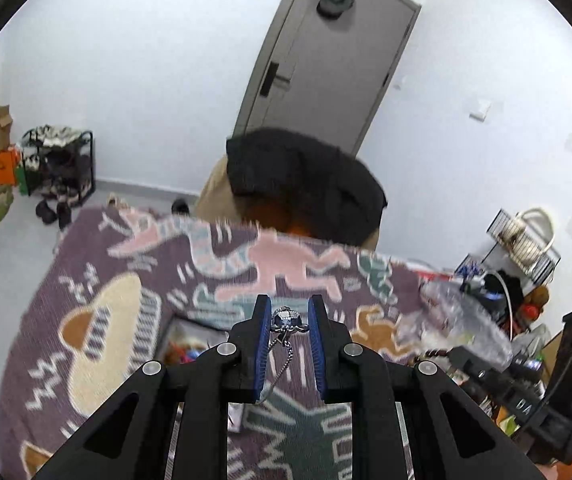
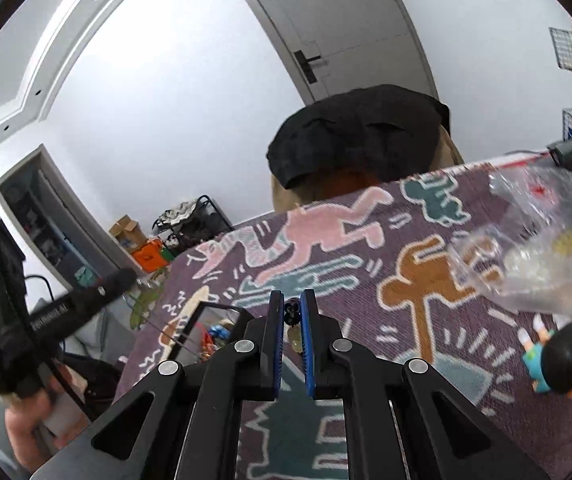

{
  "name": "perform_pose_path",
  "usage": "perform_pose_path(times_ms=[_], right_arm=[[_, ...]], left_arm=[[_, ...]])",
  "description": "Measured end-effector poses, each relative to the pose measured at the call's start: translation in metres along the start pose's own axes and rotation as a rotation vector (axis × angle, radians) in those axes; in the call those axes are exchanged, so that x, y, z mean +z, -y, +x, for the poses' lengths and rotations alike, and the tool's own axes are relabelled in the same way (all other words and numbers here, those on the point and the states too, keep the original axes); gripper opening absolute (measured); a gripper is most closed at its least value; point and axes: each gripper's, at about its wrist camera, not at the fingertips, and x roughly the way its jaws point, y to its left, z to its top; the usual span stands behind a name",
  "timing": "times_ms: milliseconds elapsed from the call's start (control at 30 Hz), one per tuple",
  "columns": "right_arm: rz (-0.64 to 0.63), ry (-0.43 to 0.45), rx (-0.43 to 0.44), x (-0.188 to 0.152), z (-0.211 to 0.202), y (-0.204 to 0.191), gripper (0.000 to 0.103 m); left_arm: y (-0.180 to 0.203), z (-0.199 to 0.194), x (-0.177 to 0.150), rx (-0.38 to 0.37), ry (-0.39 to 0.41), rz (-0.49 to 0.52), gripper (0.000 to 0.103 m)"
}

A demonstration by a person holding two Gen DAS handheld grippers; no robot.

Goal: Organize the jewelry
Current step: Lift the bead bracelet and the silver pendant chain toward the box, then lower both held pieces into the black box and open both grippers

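The left tool was nearly closed on a silver pendant, its chain dangling above the patterned worktop. The right tool pinched a small dark bead piece with gold discs hanging. Either light piece could have slipped; the chain might have snagged near the open box.

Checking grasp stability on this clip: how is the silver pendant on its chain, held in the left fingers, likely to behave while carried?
The silver pendant looks small and probably light, pinched between the left gripper fingers. Its chain hangs limp below, so it is likely floppy and may swing or snag. The shiny metal could slip if the grip loosens.
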Motion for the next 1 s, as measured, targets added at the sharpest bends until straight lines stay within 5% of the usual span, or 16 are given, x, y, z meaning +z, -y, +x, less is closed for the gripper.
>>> perform_pose_path(times_ms=[300,600,667,733,1000], right_arm=[[-0.069,0.001,0.019,0.019,0.013,-0.045,0.01],[-0.122,-0.026,0.018,0.026,0.037,-0.08,0.01],[-0.126,-0.034,0.017,0.026,0.043,-0.085,0.009],[-0.133,-0.046,0.017,0.025,0.05,-0.09,0.01],[-0.161,-0.121,0.039,0.011,0.087,-0.113,0.009]], left_arm=[[-0.03,-0.017,0.035,-0.014,0.047,-0.005,0.019],[-0.06,0.011,0.026,-0.061,-0.078,-0.061,0.021],[-0.068,0.02,0.022,-0.059,-0.129,-0.074,0.037],[-0.08,0.024,0.017,-0.057,-0.149,-0.111,0.074],[-0.124,0.013,0.004,-0.013,-0.127,-0.175,0.075]])
